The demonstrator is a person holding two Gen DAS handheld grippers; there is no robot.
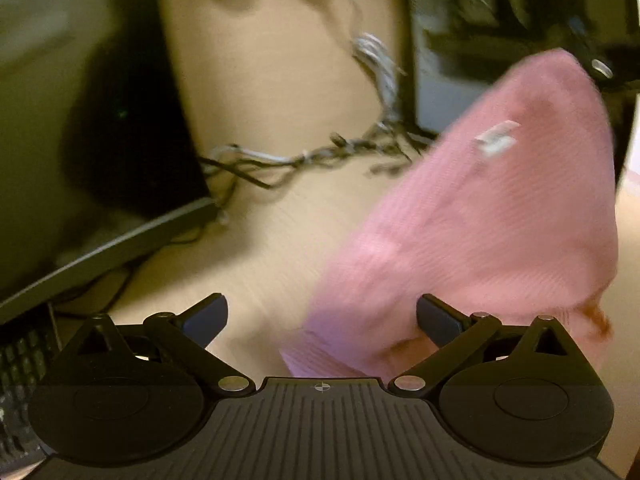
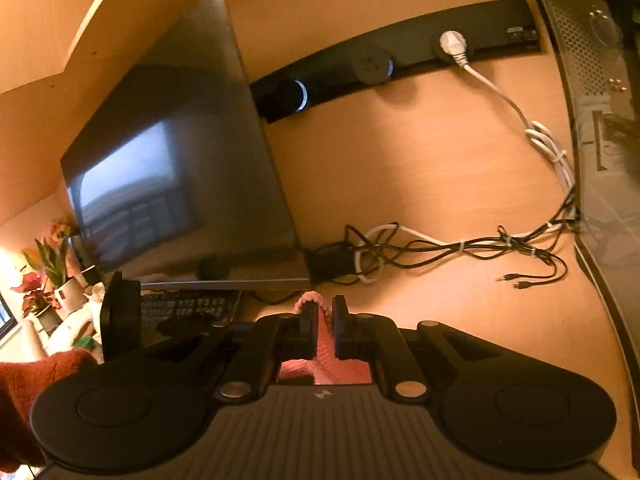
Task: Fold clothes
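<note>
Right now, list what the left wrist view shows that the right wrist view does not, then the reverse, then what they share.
Left wrist only: the open left gripper, empty, and the pink garment hanging in full, with its white label.

Right wrist only: the right gripper shut on a bunched pink edge, the power strip with its white plug, potted plants and a rust-red cloth.

Both: the wooden desk, the monitor, the keyboard, the cable tangle and the pink garment.

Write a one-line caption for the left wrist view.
Open left gripper beside the lifted pink garment over a wooden desk.
</note>
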